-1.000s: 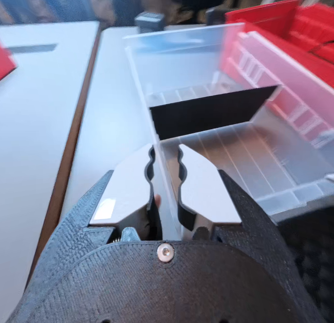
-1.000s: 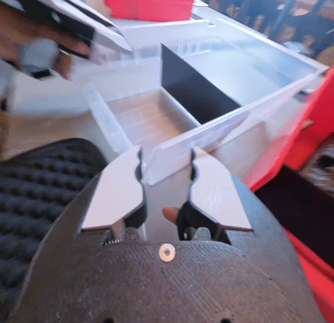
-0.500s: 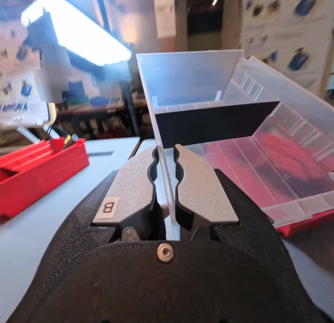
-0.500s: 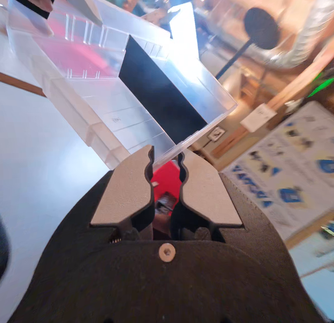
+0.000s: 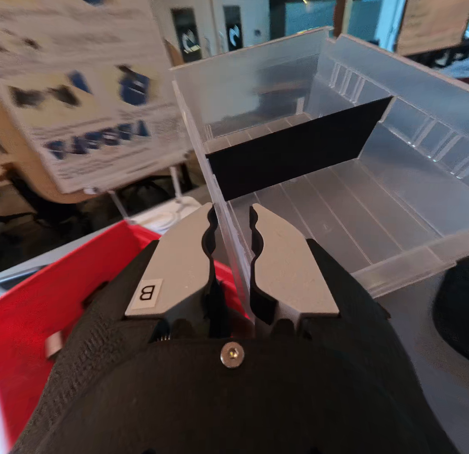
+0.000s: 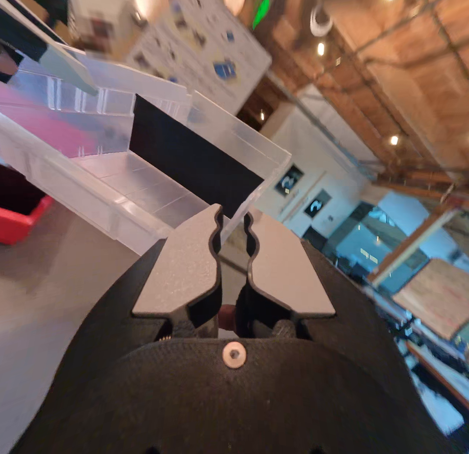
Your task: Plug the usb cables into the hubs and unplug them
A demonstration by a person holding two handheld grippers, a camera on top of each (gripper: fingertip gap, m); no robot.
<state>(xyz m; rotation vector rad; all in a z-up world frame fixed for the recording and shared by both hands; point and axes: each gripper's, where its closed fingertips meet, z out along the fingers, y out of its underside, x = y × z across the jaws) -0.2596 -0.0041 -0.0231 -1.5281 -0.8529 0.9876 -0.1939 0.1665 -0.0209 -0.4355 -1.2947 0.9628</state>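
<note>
No USB cable or hub shows clearly in either view. A clear plastic bin (image 5: 355, 213) with a black divider (image 5: 291, 150) hangs in the air between my two grippers. My left gripper (image 5: 232, 209) is shut on its left side wall, which runs between the fingers. My right gripper (image 6: 233, 213) is shut on the opposite side wall of the same bin (image 6: 142, 178), near the divider (image 6: 193, 157). The bin looks empty and is tilted. A finger of the left gripper (image 6: 68, 71) shows at the bin's far wall in the right wrist view.
A red bin (image 5: 63, 289) lies below my left gripper, with a small grey metal piece (image 5: 53, 345) in it. Another red bin (image 6: 22, 228) stands on the grey table (image 6: 63, 289). A black object (image 5: 451, 310) is at the right edge. A poster board stands behind. The left gripper's tips are roughly 20 cm from the right gripper's.
The clear bin has been lifted off the table by both grippers and tilted. Both views have swung up toward the room. The left gripper is now over a red bin.
</note>
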